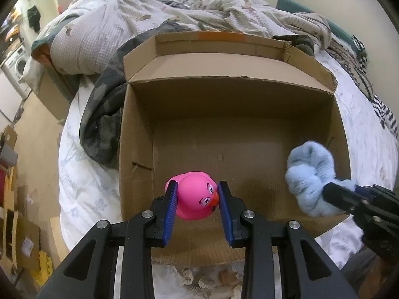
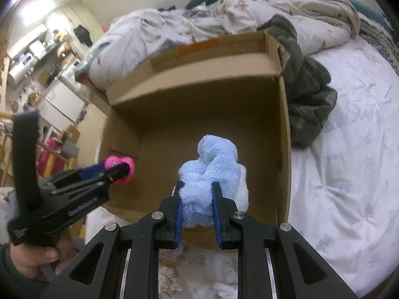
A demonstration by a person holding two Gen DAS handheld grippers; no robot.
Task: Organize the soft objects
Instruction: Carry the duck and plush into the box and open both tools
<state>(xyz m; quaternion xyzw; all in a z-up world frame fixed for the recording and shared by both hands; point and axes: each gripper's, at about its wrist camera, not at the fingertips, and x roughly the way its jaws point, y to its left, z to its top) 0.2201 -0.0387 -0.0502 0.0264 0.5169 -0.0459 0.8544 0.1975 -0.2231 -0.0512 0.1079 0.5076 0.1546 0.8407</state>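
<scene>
A pink rubber duck (image 1: 197, 196) with an orange beak is squeezed between the blue pads of my left gripper (image 1: 198, 186), held over the near side of an open cardboard box (image 1: 224, 94). My right gripper (image 2: 198, 186) is shut on a fluffy light-blue plush toy (image 2: 212, 167), also hanging over the box (image 2: 199, 104). In the left wrist view the plush (image 1: 309, 172) and the right gripper (image 1: 349, 196) show at the right edge of the box. In the right wrist view the duck (image 2: 121, 168) and the left gripper (image 2: 117, 170) appear at the left, held by a hand (image 2: 37, 259).
The box stands on a bed with a white floral sheet (image 2: 349, 174). A camouflage garment (image 1: 104, 124) lies against the box's side, and a rumpled quilt (image 1: 174, 12) is heaped behind it. The bed's edge drops to a cluttered floor (image 1: 22, 199) on the left.
</scene>
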